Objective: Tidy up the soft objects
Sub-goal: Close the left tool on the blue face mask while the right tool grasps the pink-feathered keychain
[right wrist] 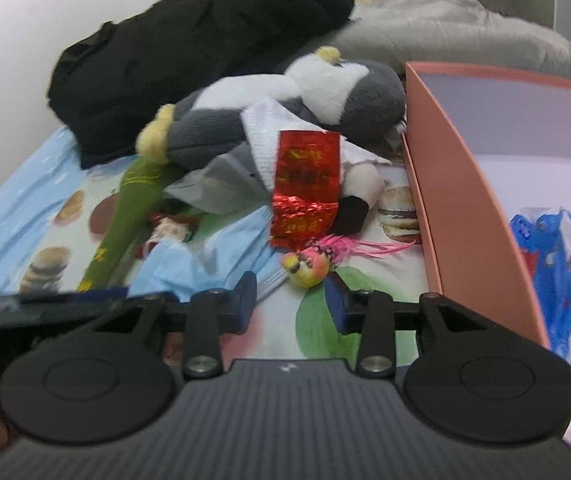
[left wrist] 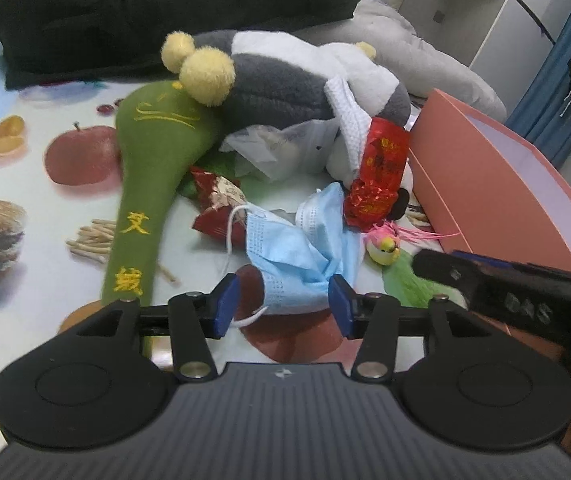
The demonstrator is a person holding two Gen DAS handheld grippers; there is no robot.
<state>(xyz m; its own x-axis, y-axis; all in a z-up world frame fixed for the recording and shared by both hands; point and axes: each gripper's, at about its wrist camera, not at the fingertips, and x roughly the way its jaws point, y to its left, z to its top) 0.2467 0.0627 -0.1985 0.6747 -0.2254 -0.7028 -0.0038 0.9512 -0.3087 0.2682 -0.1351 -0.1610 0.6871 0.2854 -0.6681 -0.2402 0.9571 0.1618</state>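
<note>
Two grippers are closing in on a heap of soft things on a bed sheet (left wrist: 25, 152) printed with fruit and burgers, and both look to be at the reaching stage of a pick. The left gripper (left wrist: 283, 306) has its fingers about half apart, one on each side of the near edge of a crumpled blue face mask (left wrist: 297, 256); the pads do not appear to press on it, so nothing is held. The right gripper (right wrist: 291, 304) has its fingers at a moderate gap with only sheet between them, and a small yellow-and-pink toy bird (right wrist: 305, 266) with pink feathers lies just beyond the tips. Behind these lie a grey-and-white plush penguin (left wrist: 285, 84), a green padded mallet (left wrist: 153, 172) with yellow embroidery, a red foil packet (left wrist: 381, 172) and white crumpled plastic. The pink box (right wrist: 453, 200) stands open to the right of the heap, with blue printed plastic (right wrist: 557, 264) already inside, so it is probably the destination.

Next, the left fingers likely need to close on a gathered fold of the mask rather than on a single thin layer or its ear loop. The right must advance slightly so the bird sits between the pads, clear of the feathers and foil.
</note>
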